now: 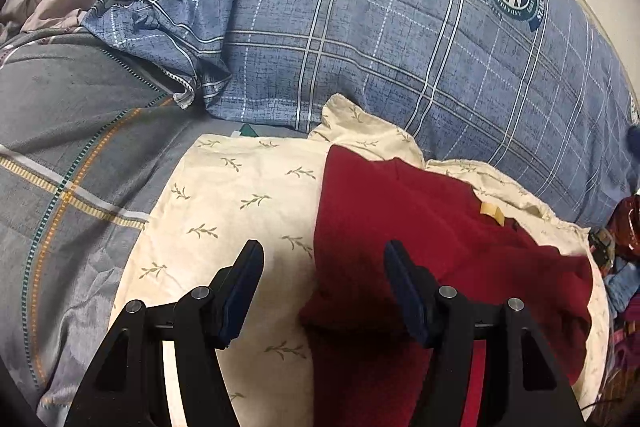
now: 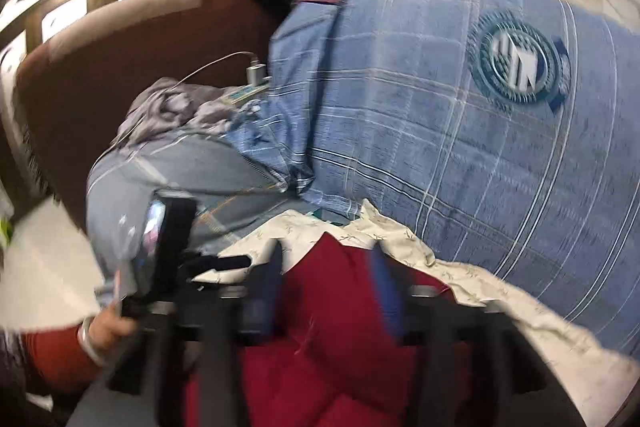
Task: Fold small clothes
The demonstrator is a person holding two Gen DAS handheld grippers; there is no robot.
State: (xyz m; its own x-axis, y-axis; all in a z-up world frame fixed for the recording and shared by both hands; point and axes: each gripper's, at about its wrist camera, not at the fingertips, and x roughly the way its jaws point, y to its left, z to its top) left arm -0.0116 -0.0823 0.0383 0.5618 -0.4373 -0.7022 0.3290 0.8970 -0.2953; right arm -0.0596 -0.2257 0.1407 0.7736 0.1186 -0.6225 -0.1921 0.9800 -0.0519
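Right wrist blurred, right tongs (image 2: 324, 263) smeared over red garment (image 2: 340, 327)

Right gripper (image 2: 324, 263), blurred, jaws parted, poised over red garment (image 2: 336, 331). Garment laid on cream leaf-print cloth (image 2: 472, 279). Blue plaid pillow (image 2: 460, 131) behind. Left gripper (image 2: 236, 261) seen at left.

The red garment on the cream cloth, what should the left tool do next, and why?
Probably ease the left tool down and close it on the near left edge of the red garment. Its jaws stand open and empty, straddling that edge where it meets the cream leaf-print cloth, so a grasp there looks ready for a fold.
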